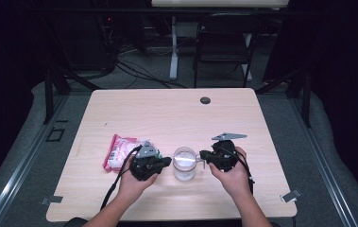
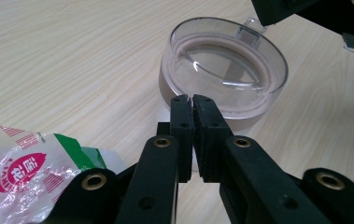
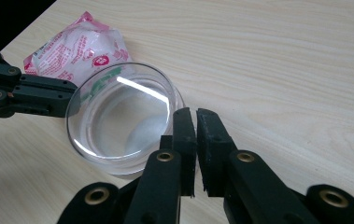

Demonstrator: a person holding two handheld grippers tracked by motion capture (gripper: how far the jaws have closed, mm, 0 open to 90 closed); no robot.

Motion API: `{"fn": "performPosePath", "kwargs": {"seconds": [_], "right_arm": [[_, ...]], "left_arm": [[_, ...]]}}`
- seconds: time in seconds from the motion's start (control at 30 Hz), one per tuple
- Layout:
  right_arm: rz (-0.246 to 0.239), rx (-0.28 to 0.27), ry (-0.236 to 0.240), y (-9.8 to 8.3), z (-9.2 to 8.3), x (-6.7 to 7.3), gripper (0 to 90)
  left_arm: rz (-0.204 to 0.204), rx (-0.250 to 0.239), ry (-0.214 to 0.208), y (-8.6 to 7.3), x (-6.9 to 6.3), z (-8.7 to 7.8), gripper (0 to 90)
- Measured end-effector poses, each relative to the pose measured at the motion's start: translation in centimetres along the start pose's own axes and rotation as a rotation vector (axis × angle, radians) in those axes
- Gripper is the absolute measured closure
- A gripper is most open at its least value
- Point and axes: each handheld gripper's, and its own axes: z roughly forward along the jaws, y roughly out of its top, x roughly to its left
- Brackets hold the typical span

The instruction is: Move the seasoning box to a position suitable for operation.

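Note:
A round clear plastic container stands on the table between my two grippers. My left gripper is shut, its tips at the container's near wall with nothing visible between the pads. My right gripper is shut too, its tips at the container's opposite side, close to a small clear tab on the rim. A pink and white plastic packet lies flat just left of the left gripper.
The light wooden table has a dark round grommet near its far edge. A black folding chair and a desk leg stand on the floor beyond the table.

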Motion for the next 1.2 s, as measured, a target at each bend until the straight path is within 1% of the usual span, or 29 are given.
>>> {"fn": "performPosePath", "kwargs": {"seconds": [0.03, 0.1, 0.17, 0.2, 0.27, 0.3, 0.33, 0.37, 0.4, 0.47, 0.53, 0.63, 0.87, 0.97, 1.07, 1.1, 1.2], "right_arm": [[0.008, 0.003, 0.007, -0.02, -0.02, -0.03, 85.9], [0.009, 0.004, 0.008, -0.02, -0.03, -0.05, 86.0], [0.006, -0.003, 0.006, -0.04, 0.00, -0.02, 86.0], [0.005, -0.003, 0.006, -0.05, 0.00, -0.01, 86.1], [0.007, 0.000, 0.009, -0.06, -0.02, -0.03, 86.1], [0.009, 0.000, 0.010, -0.06, -0.03, -0.05, 86.1], [0.009, 0.000, 0.011, -0.07, -0.03, -0.06, 86.1], [0.010, -0.003, 0.011, -0.09, -0.03, -0.06, 86.1], [0.009, -0.006, 0.011, -0.11, -0.01, -0.07, 86.1], [0.007, -0.005, 0.011, -0.11, -0.01, -0.07, 86.1], [0.005, -0.006, 0.009, -0.11, -0.02, -0.05, 86.2], [0.006, -0.007, 0.008, -0.12, -0.02, -0.04, 86.2], [0.005, -0.007, 0.009, -0.13, -0.02, -0.05, 86.1], [0.004, -0.007, 0.010, -0.14, -0.02, -0.06, 85.9], [0.004, -0.006, 0.010, -0.14, -0.01, -0.07, 85.7], [0.004, -0.005, 0.010, -0.14, -0.01, -0.08, 85.5], [0.011, -0.004, 0.015, -0.16, -0.02, -0.19, 85.4]], "left_arm": [[-0.004, 0.000, 0.002, -0.05, -0.05, 0.07, 87.2], [0.001, 0.000, 0.009, -0.15, -0.10, 0.26, 87.3], [0.000, 0.008, 0.002, -0.18, -0.13, 0.32, 87.4], [0.009, 0.012, 0.002, -0.19, -0.13, 0.39, 87.6], [0.003, 0.012, 0.001, -0.24, -0.22, 0.49, 88.0], [0.006, 0.027, 0.006, -0.25, -0.27, 0.55, 88.3], [0.008, 0.027, 0.017, -0.30, -0.35, 0.67, 88.4], [0.015, 0.037, 0.018, -0.30, -0.37, 0.67, 88.7], [0.026, 0.037, 0.022, -0.31, -0.42, 0.73, 89.1], [0.028, 0.040, 0.022, -0.33, -0.51, 0.78, 89.3], [0.037, 0.037, 0.034, -0.36, -0.64, 0.84, 90.0], [0.040, 0.052, 0.027, -0.37, -0.57, 0.87, 90.0], [0.037, 0.048, 0.023, -0.43, -0.47, 0.90, 90.0], [0.031, 0.031, 0.019, -0.40, -0.53, 0.78, 90.0], [0.030, 0.029, 0.017, -0.41, -0.54, 0.76, 90.0], [0.025, 0.030, 0.007, -0.38, -0.55, 0.70, 90.0], [0.028, 0.021, 0.012, -0.30, -0.58, 0.63, 90.0]]}}
